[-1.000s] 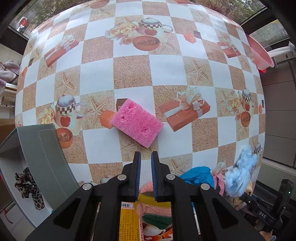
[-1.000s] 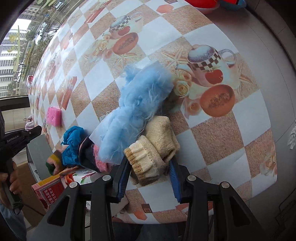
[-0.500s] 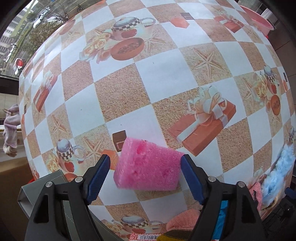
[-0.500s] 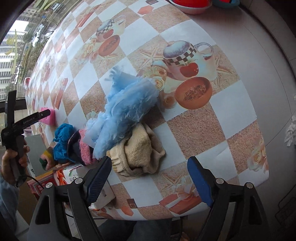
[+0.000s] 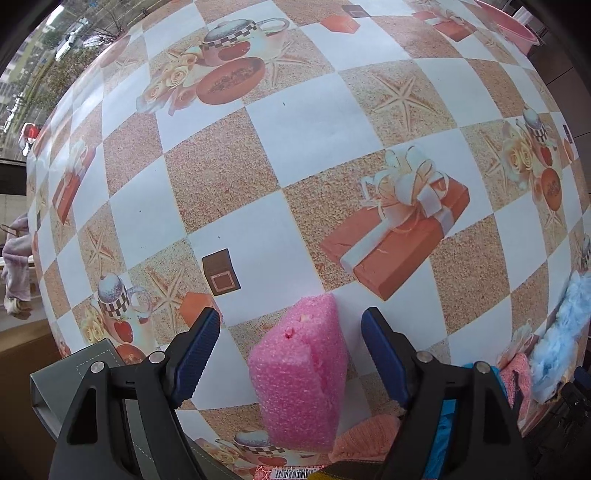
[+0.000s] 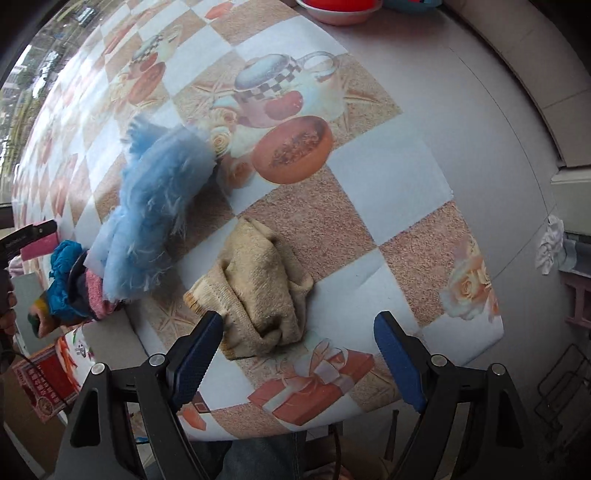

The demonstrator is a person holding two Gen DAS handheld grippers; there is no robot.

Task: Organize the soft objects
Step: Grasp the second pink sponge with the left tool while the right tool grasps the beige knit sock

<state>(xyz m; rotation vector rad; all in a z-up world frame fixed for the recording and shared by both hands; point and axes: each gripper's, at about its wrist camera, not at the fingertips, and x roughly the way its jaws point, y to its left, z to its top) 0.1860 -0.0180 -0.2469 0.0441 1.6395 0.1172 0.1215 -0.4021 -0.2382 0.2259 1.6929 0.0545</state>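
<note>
A pink sponge (image 5: pixel 301 373) lies between the open jaws of my left gripper (image 5: pixel 291 354), touching neither pad. My right gripper (image 6: pixel 299 360) is open and empty just in front of a beige knitted sock (image 6: pixel 258 291) lying crumpled on the tablecloth. A fluffy blue item (image 6: pixel 159 206) lies left of the sock, with a blue cloth (image 6: pixel 64 273) and pink knit (image 6: pixel 98 295) beyond it. The blue fluff also shows at the right edge of the left wrist view (image 5: pixel 561 328).
A grey bin (image 5: pixel 74 373) sits at the lower left of the left wrist view. A red printed box (image 6: pixel 44 380) lies by the pile. Red and pink bowls (image 6: pixel 340 9) stand at the far table edge. The table's near edge (image 6: pixel 480 343) runs close to the right gripper.
My left gripper opened and closed in on the pink sponge, which now sits between its jaws. My right gripper opened, let go of the beige sock and drew back.
</note>
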